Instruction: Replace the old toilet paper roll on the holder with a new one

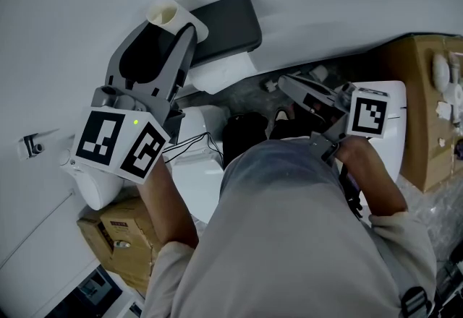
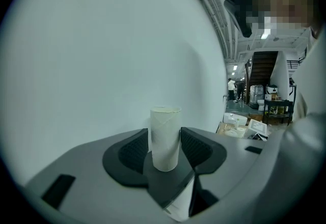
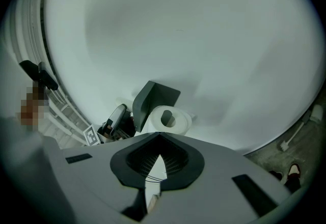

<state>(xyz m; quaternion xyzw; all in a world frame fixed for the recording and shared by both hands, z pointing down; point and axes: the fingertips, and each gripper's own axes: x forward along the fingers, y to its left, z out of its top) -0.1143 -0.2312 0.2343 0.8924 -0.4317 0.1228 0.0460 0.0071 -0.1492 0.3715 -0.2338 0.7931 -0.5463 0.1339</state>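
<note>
An empty cardboard tube (image 1: 165, 14) sits upright between the pads of my left gripper (image 1: 177, 26), held up against the white wall. In the left gripper view the tube (image 2: 164, 139) fills the gap and both pads of that gripper (image 2: 165, 135) touch it. Right of it the dark grey holder (image 1: 228, 20) juts from the wall with a full white roll (image 1: 217, 72) under its cover. The right gripper view shows that roll (image 3: 170, 119) below the holder's cover (image 3: 153, 98). My right gripper (image 1: 289, 87) is low and to the right, its jaws (image 3: 159, 137) shut with nothing between them.
A white toilet (image 1: 199, 157) stands below the holder, close to my legs. Cardboard boxes sit at the lower left (image 1: 123, 233) and at the right (image 1: 427, 107). A white-handled brush (image 3: 294, 135) leans by the wall at the floor.
</note>
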